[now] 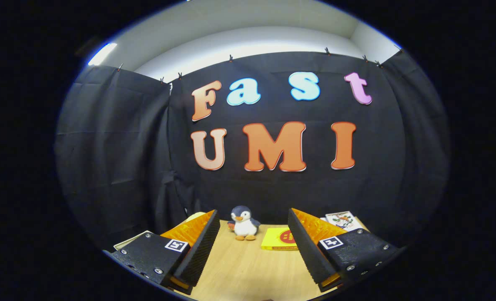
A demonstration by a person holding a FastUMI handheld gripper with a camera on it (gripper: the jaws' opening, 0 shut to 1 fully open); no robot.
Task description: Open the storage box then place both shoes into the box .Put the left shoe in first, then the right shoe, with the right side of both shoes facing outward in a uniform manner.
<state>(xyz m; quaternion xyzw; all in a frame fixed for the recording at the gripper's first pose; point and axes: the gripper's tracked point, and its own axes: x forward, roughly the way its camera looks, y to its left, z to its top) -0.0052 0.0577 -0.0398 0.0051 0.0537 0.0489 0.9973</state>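
Gripper [254, 246] fingers spread apart, holding nothing, aimed level over table [239, 267]; penguin toy [244, 228] at 12 o'clock ahead, yellow box [278, 240] at 1, likely just clutter.

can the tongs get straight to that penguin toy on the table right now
Probably yes: the tongs are open, and bare table lies between them and the penguin toy just ahead.

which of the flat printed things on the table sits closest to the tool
The yellow booklet, lying flat just past the open tool, beside the toy penguin. The white illustrated card lies farther back, beyond the right finger.
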